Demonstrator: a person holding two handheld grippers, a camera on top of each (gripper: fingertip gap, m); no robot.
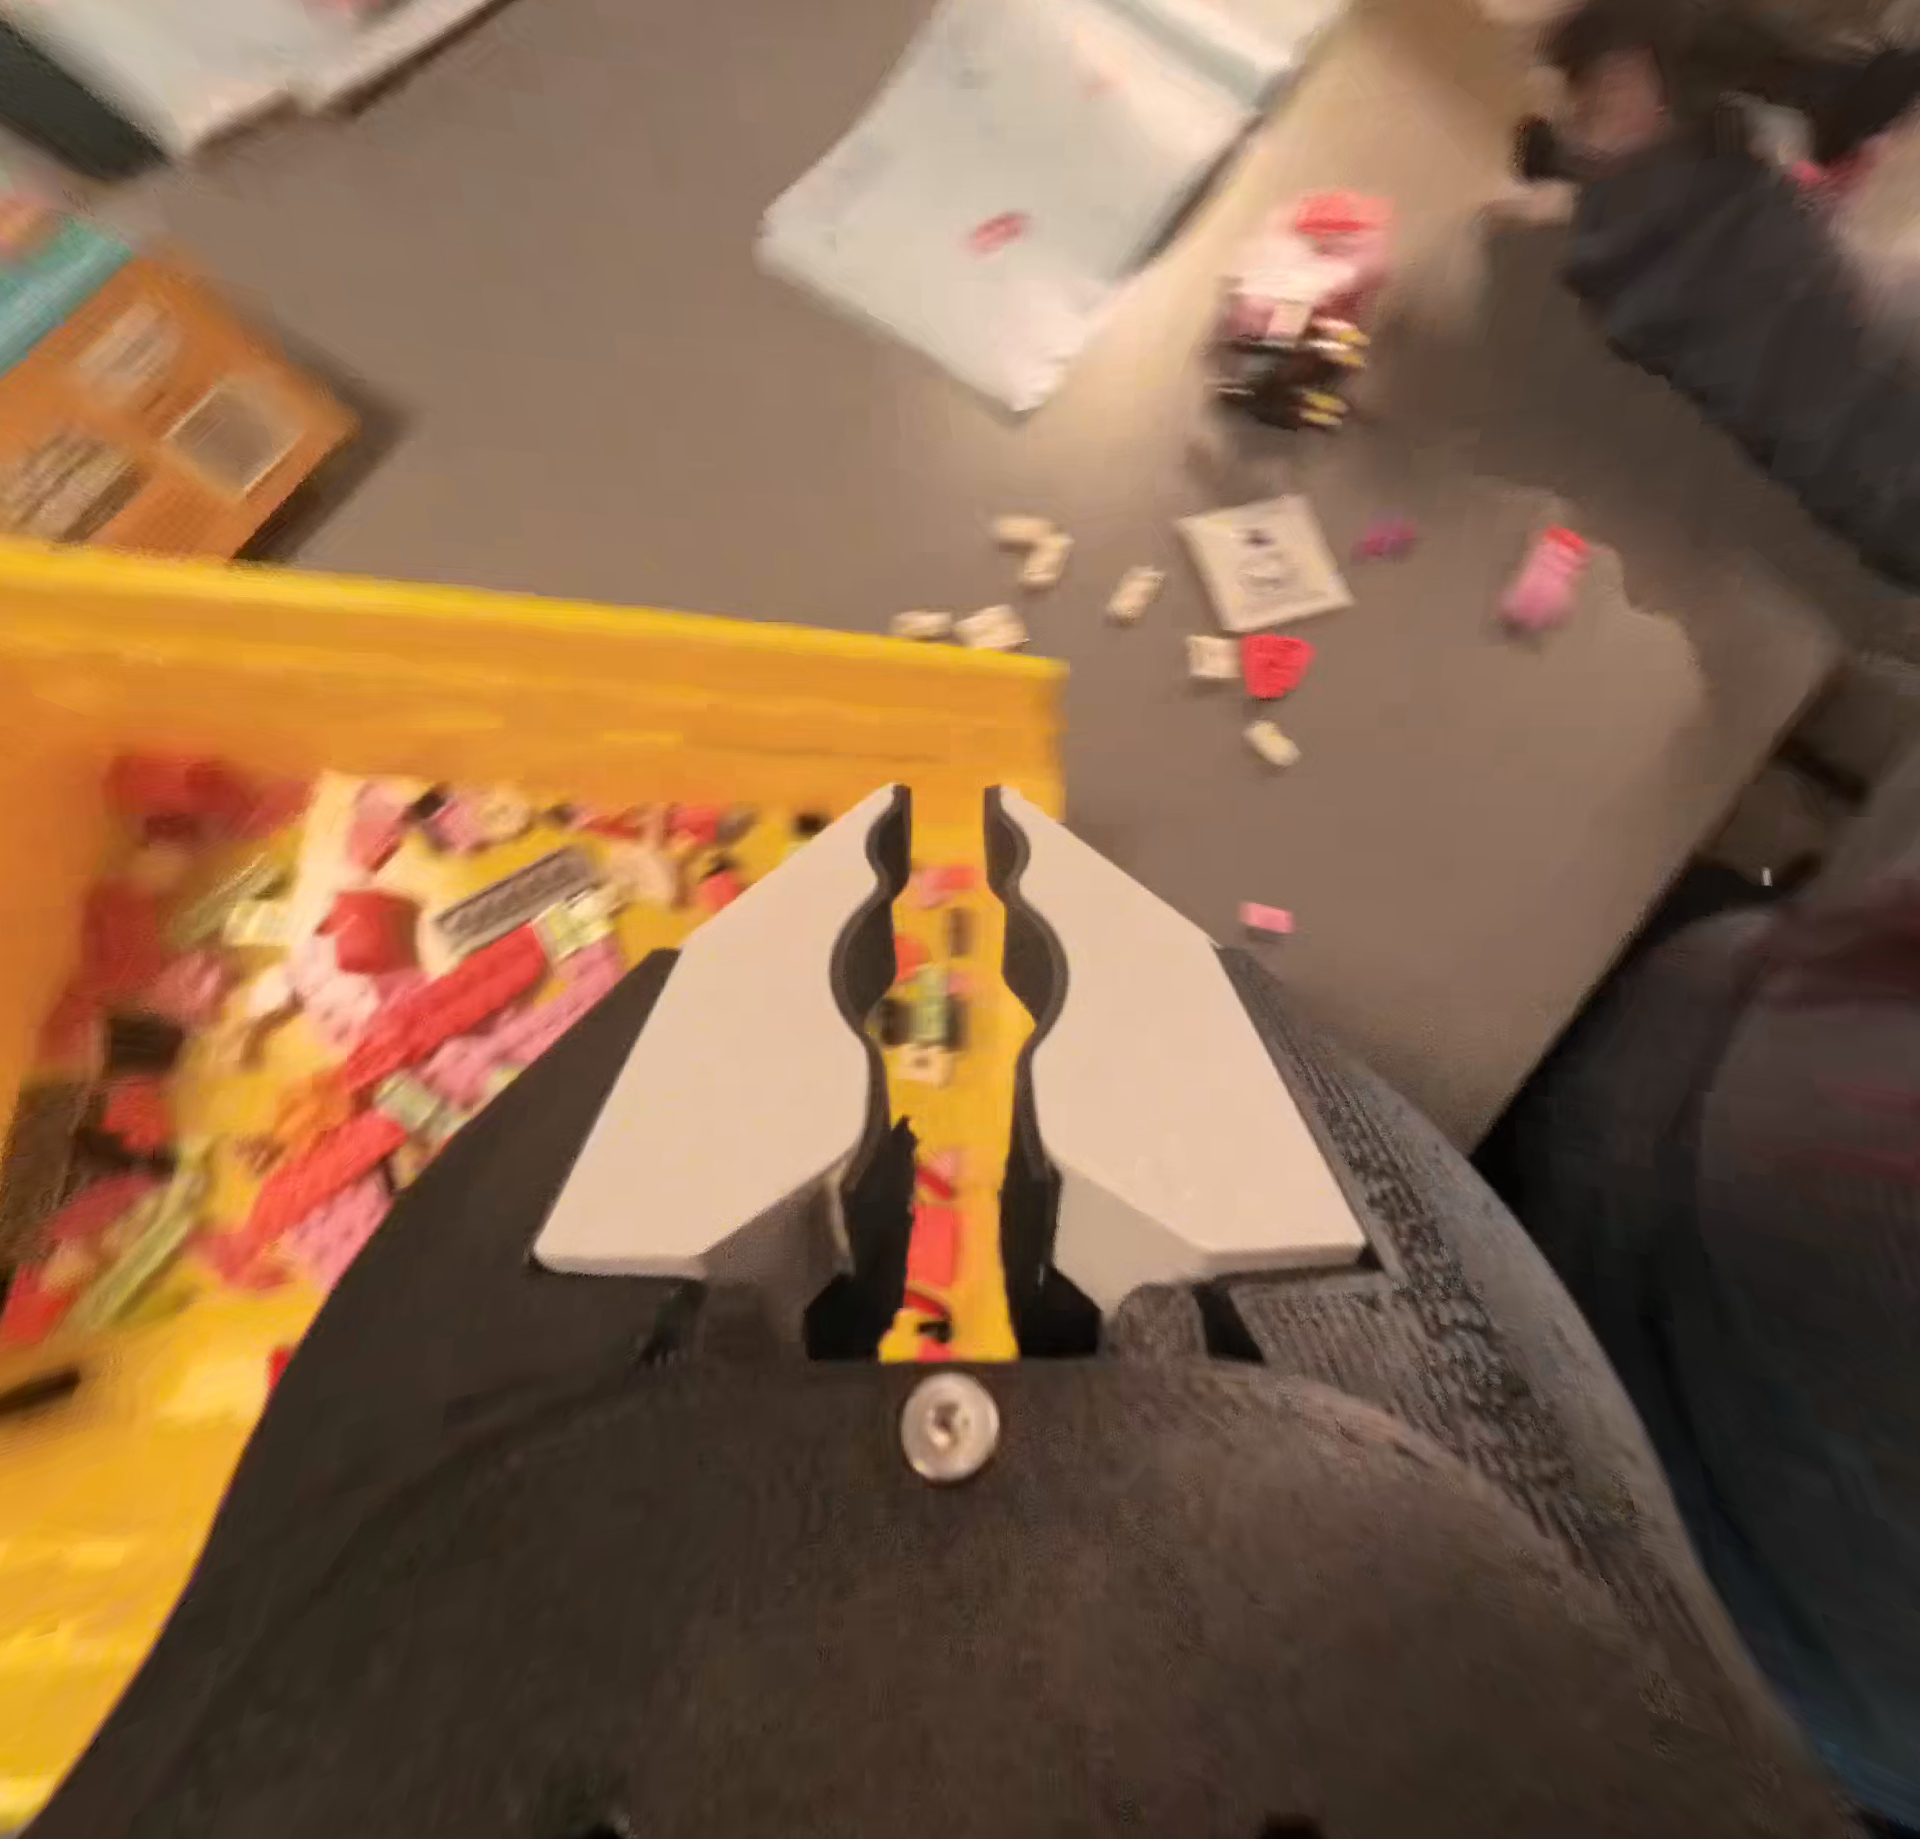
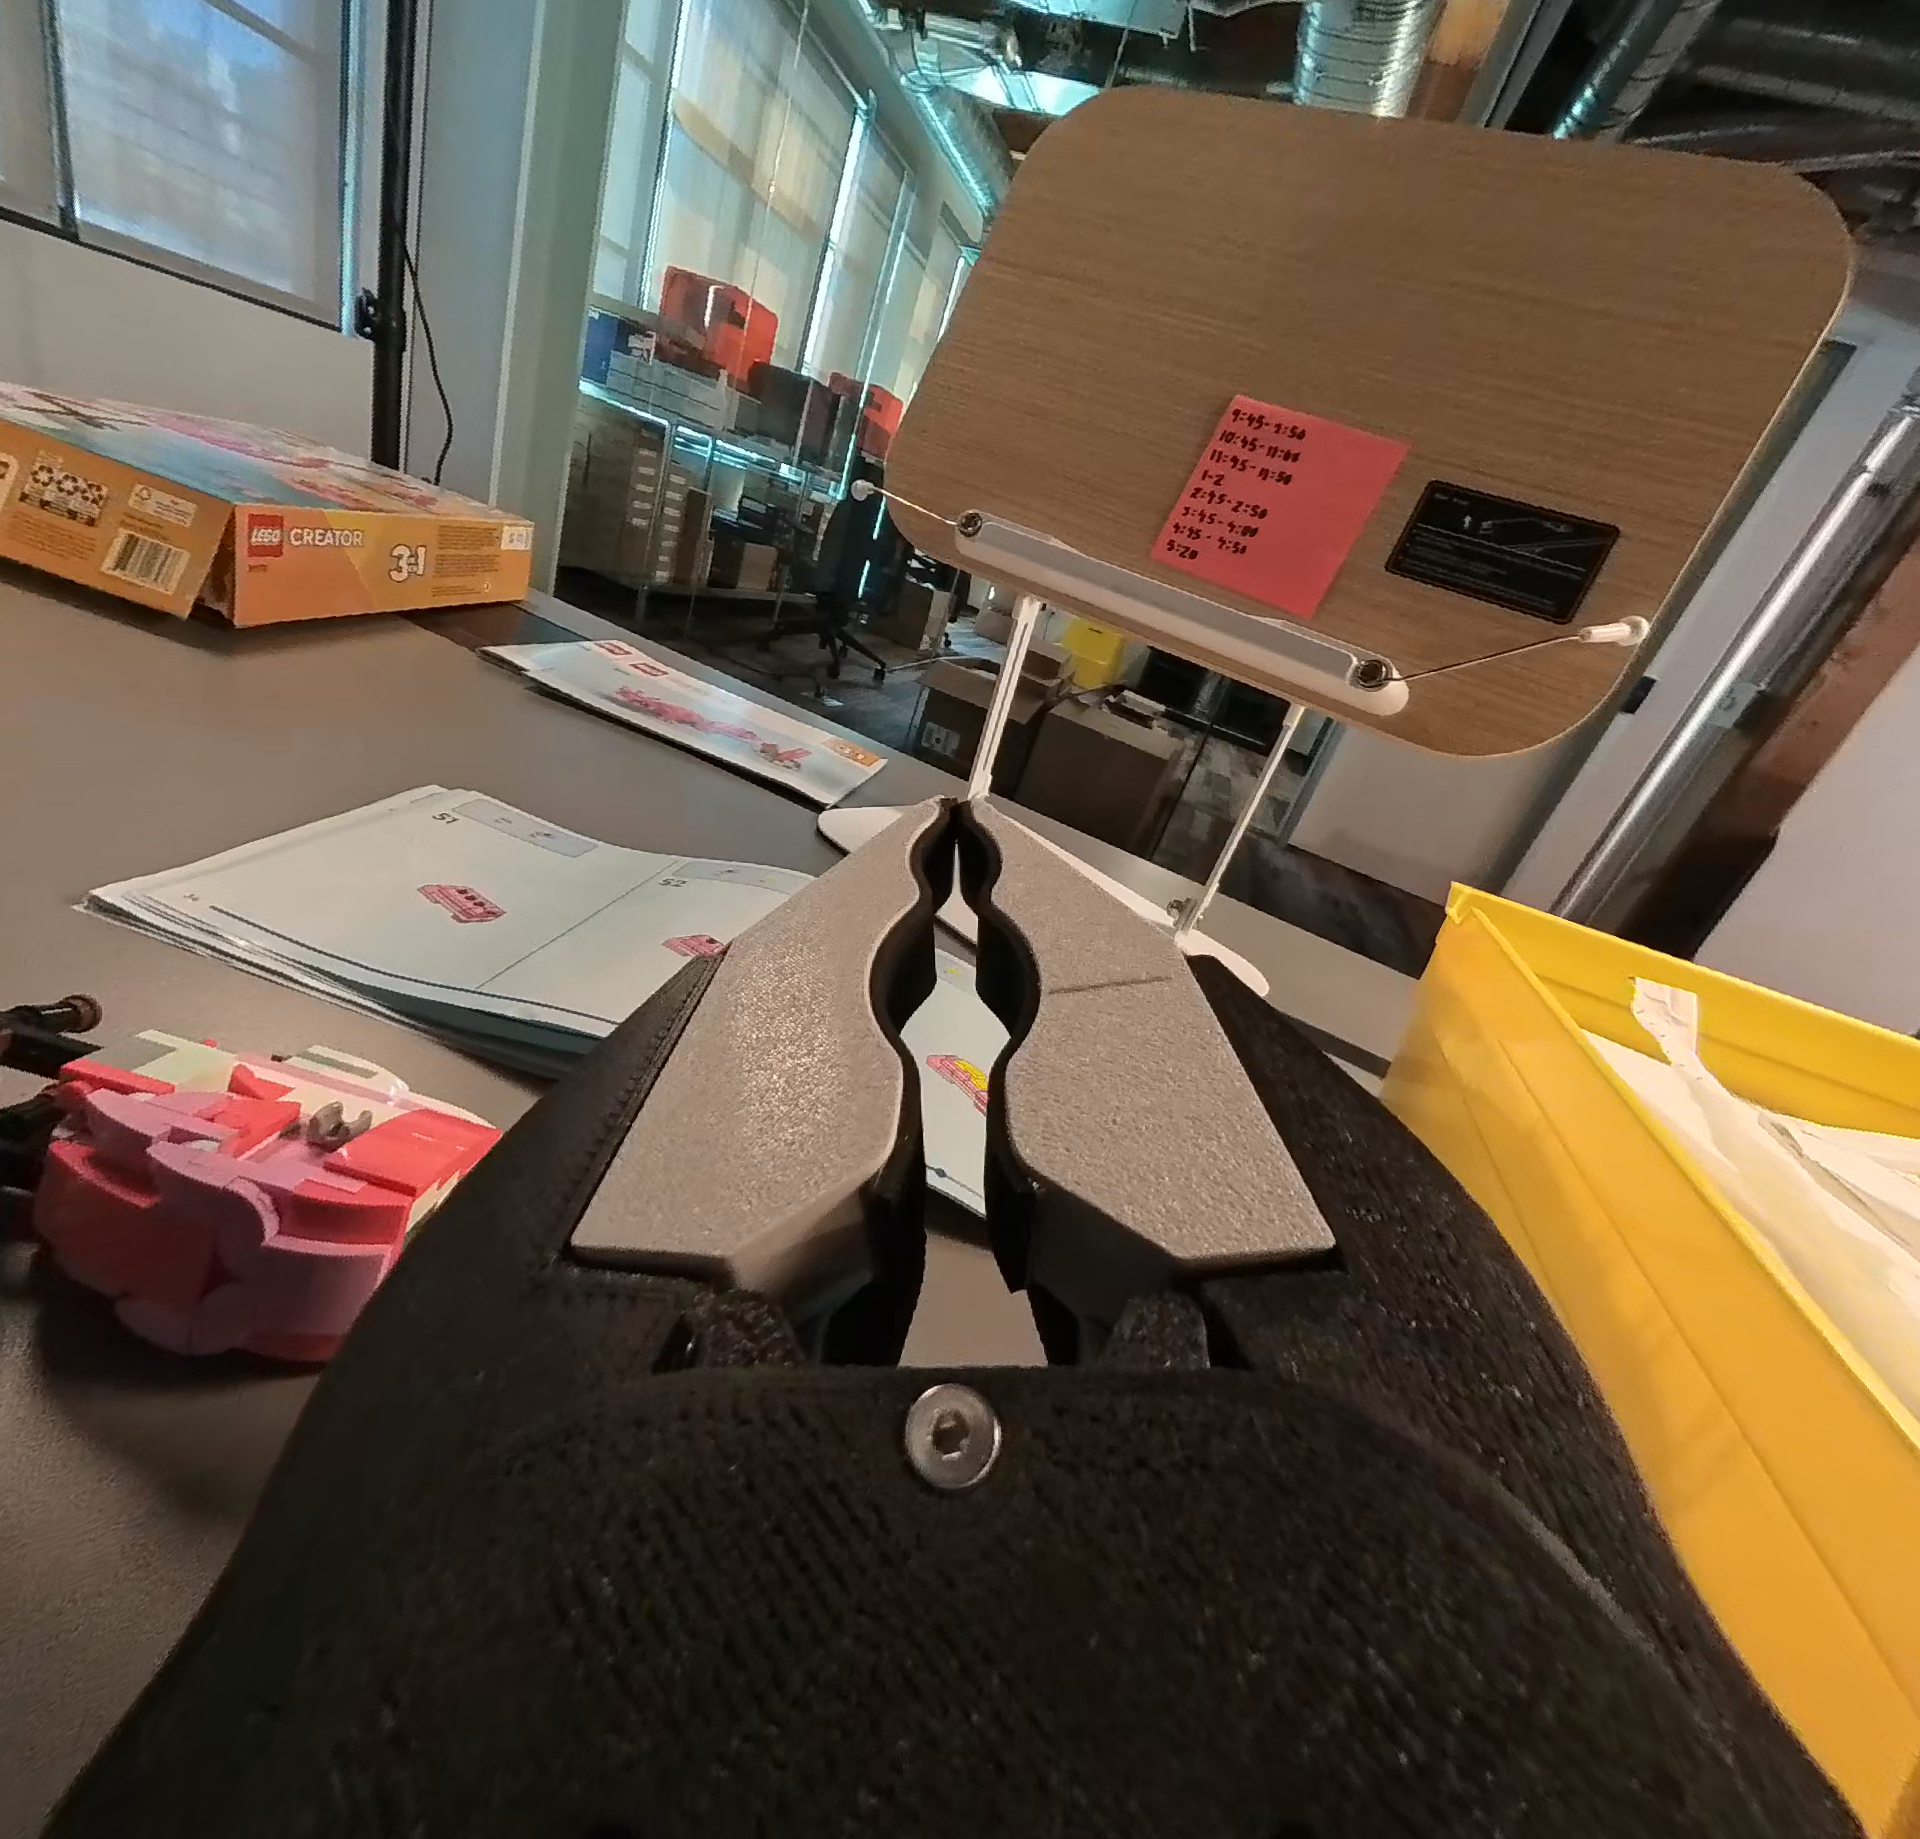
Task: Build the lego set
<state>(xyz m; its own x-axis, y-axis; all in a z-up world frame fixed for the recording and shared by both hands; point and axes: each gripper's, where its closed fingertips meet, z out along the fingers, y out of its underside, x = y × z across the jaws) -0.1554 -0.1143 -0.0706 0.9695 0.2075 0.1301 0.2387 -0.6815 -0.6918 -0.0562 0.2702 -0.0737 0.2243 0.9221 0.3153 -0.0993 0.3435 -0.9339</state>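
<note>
My left tool (image 1: 945, 802) is hanging over the near corner of the yellow bin (image 1: 520, 688), fingers spread a little with nothing between them, just the bin's yellow wall showing through the gap. The bin is full of loose bricks (image 1: 416, 989), mostly red and pink with a few pale ones, all smeared by motion blur, so I can't pick out single pieces. I'd guess they sit in there to keep them corralled.

My right tool (image 2: 954, 810) is low over the grey surface (image 2: 208, 750) with its fingertips pressed together on nothing. The wavy inner faces leave a hole further back, and through it I can see the open booklet (image 2: 416, 906), which lies flat toward the middle of the surface. The half-built pink and red model (image 2: 239, 1187) sits near my front edge, left of the tool, chunky and studded. There's a wooden book stand (image 2: 1351, 335) on thin white legs toward the far edge, and the orange cardboard box (image 2: 260, 532) at the far left.
</note>
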